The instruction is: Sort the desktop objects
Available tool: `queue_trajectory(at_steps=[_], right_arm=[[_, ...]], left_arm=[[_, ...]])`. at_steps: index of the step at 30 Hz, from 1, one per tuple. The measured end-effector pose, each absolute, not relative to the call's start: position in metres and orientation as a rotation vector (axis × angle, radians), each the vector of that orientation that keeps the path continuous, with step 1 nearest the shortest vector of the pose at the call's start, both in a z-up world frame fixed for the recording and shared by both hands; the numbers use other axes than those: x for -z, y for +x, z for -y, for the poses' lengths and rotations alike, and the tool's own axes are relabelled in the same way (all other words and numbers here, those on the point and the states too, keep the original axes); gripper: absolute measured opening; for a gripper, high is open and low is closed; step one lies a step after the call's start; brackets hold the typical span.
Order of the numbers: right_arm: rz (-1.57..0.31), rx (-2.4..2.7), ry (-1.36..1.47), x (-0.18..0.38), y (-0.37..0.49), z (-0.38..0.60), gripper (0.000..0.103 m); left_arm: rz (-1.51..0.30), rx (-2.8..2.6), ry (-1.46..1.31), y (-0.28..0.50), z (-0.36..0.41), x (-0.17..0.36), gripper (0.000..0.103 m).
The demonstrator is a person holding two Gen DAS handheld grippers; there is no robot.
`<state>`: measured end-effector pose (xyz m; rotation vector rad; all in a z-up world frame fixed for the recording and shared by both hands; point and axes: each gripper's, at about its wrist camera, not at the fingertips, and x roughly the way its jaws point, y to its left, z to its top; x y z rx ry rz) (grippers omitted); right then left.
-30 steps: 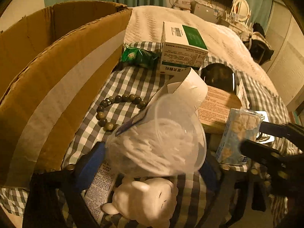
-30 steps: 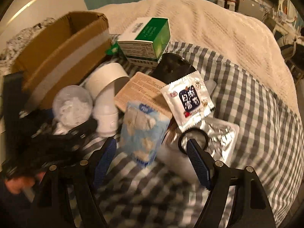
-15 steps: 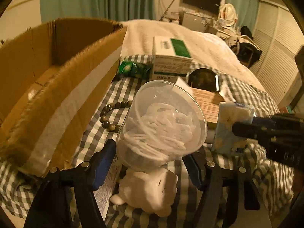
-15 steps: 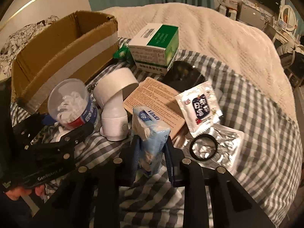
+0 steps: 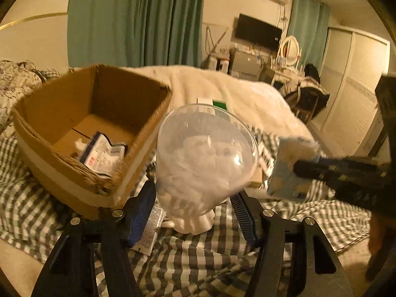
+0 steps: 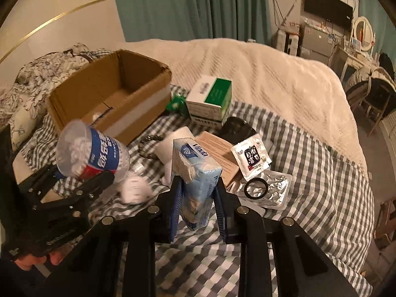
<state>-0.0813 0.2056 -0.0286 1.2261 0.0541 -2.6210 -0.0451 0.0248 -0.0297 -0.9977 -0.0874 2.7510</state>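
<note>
My left gripper (image 5: 195,208) is shut on a clear plastic jar of cotton swabs (image 5: 205,158) and holds it up in the air beside the open cardboard box (image 5: 81,133). The jar (image 6: 91,153) and the left gripper (image 6: 81,185) also show in the right wrist view, with the box (image 6: 111,91) behind. My right gripper (image 6: 196,198) is shut on a blue Vinda tissue pack (image 6: 195,173) and holds it above the checked cloth (image 6: 321,173). The tissue pack (image 5: 289,168) shows at right in the left wrist view.
The box holds a small packet (image 5: 104,153). On the cloth lie a green-and-white carton (image 6: 210,101), a white pipe elbow (image 6: 168,148), a bead bracelet (image 6: 146,146), a brown card (image 6: 220,153), a white sachet (image 6: 252,156), a foil blister with a black ring (image 6: 257,188) and a white figurine (image 5: 193,220).
Both grippers have risen with their loads. The jar has moved up and toward the box's open top. The tissue pack has come off the cloth.
</note>
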Motion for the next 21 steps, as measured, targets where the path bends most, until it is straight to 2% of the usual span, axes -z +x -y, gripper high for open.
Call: queue_trajectory(at_steps=[4,5,6,9,13,14,15,17,19,21], right_arm=[[-0.089,2.620,1.175,0.021,-0.068,-0.198,0.024],[-0.073,2.615,1.164,0.018,-0.065,-0.197,0.024],[-0.061,2.606,1.157,0.014,-0.062,-0.196,0.024],[-0.085,2.603,1.136,0.007,-0.058,-0.188,0.024],[-0.122,2.592,1.152,0.010,-0.063,-0.177,0.024],[-0.124,2.590,1.157,0.011,-0.064,-0.177,0.024],[-0.132,2.590,1.163,0.013,-0.064,-0.176,0.025],[-0.153,2.580,1.183,0.017,-0.066,-0.174,0.025],[-0.159,2.570,1.208,0.021,-0.067,-0.174,0.025],[-0.165,2.558,1.220,0.023,-0.069,-0.173,0.025]], left_arm=[[0.140,-2.789,-0.923,-0.043,-0.008,0.000,0.058],[0.151,-2.794,-0.910,-0.045,-0.003,-0.006,0.051],[0.164,-2.805,-0.887,-0.048,0.003,-0.014,0.034],[0.187,-2.787,-0.905,-0.059,0.017,-0.024,0.033],[0.215,-2.681,-1.004,-0.068,0.024,-0.003,0.034],[0.213,-2.648,-1.018,-0.066,0.023,0.005,0.035],[0.201,-2.628,-1.041,-0.062,0.021,0.016,0.040],[0.171,-2.618,-1.080,-0.057,0.017,0.032,0.056],[0.161,-2.631,-1.118,-0.048,0.019,0.051,0.062],[0.252,-2.640,-1.200,-0.048,0.030,0.071,0.077]])
